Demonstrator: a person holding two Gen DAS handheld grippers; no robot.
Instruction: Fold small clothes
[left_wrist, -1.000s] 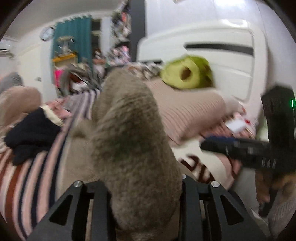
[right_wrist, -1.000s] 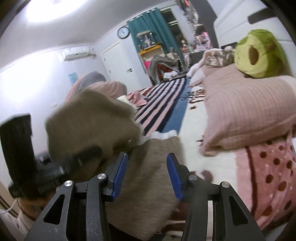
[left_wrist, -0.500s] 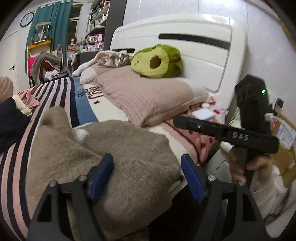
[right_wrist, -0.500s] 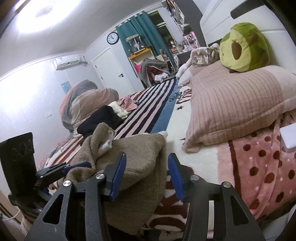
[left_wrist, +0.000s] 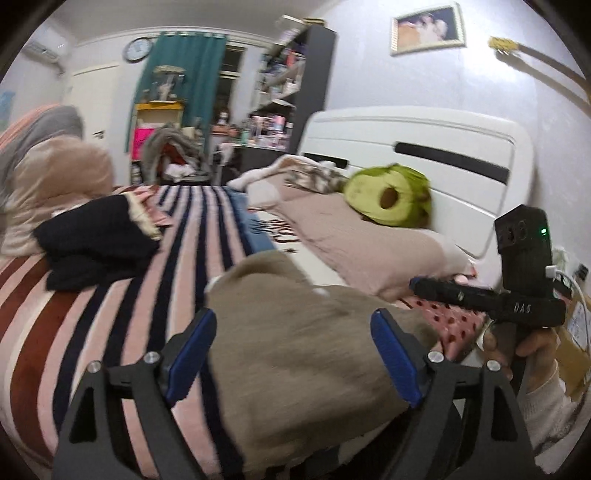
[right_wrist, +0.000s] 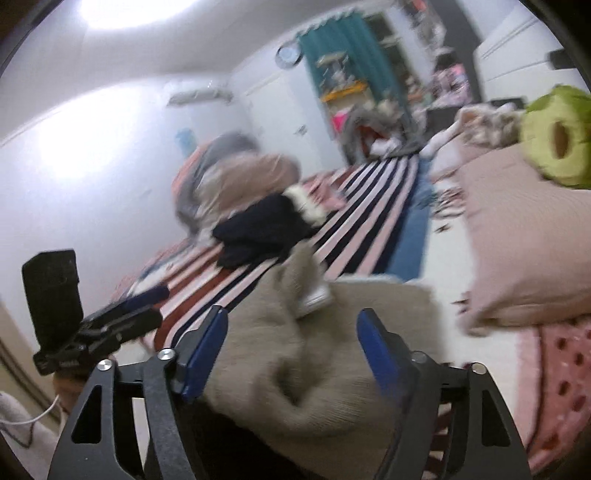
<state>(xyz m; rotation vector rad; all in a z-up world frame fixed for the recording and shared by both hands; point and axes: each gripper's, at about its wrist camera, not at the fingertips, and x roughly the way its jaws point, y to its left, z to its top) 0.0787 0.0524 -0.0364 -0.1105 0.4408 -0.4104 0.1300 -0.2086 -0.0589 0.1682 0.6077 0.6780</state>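
A fuzzy tan garment (left_wrist: 295, 350) lies folded on the striped bed near the front edge; it also shows in the right wrist view (right_wrist: 332, 350), with a white label showing in a fold. My left gripper (left_wrist: 291, 354) is open, its blue pads wide apart over the garment, not gripping it. My right gripper (right_wrist: 291, 350) is open too, hovering over the same garment. Each gripper shows in the other's view: the right one (left_wrist: 480, 295) at the garment's right, the left one (right_wrist: 110, 325) at its left.
A dark navy garment (left_wrist: 92, 243) lies farther back on the striped blanket (left_wrist: 110, 314). A pink pillow (left_wrist: 362, 243) with a green avocado plush (left_wrist: 391, 199) lies by the white headboard (left_wrist: 424, 155). A rolled duvet (left_wrist: 48, 184) sits at the far left.
A second ago my left gripper held the tan garment up. It let go, and the garment now lies folded on the bed. Both grippers opened wider and drew back slightly.
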